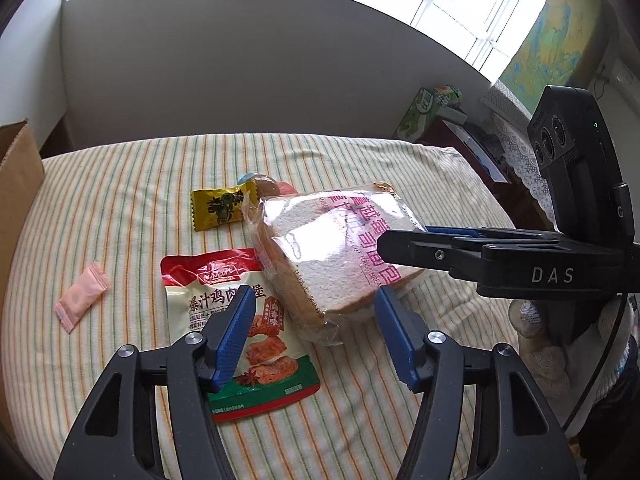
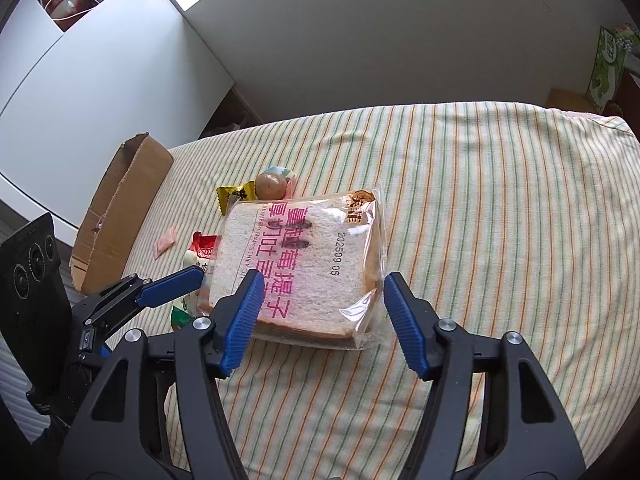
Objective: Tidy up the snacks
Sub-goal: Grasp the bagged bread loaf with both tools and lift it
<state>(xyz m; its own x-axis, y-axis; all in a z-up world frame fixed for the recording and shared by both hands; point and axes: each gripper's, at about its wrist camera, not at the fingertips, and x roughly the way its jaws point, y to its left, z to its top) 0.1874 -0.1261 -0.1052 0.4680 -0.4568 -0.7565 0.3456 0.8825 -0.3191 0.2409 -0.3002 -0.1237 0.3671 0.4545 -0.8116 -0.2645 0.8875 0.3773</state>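
Note:
A bagged toast loaf (image 1: pixel 332 256) with pink print lies on the striped cloth; it also shows in the right wrist view (image 2: pixel 304 264). My left gripper (image 1: pixel 316 304) is open, its near corner between the fingers, left finger over a red-and-green chicken snack pouch (image 1: pixel 240 332). My right gripper (image 2: pixel 320 288) is open, straddling the loaf's near edge; in the left wrist view it reaches in from the right (image 1: pixel 404 244). A yellow candy packet (image 1: pixel 220 206), a pink sachet (image 1: pixel 82 298) and a brown round snack (image 2: pixel 271 185) lie nearby.
An open cardboard box (image 2: pixel 120 216) stands at the table's left edge. The striped cloth (image 2: pixel 500 220) stretches to the right. A green tissue box (image 1: pixel 420 114) sits beyond the table's far right. A white wall stands behind.

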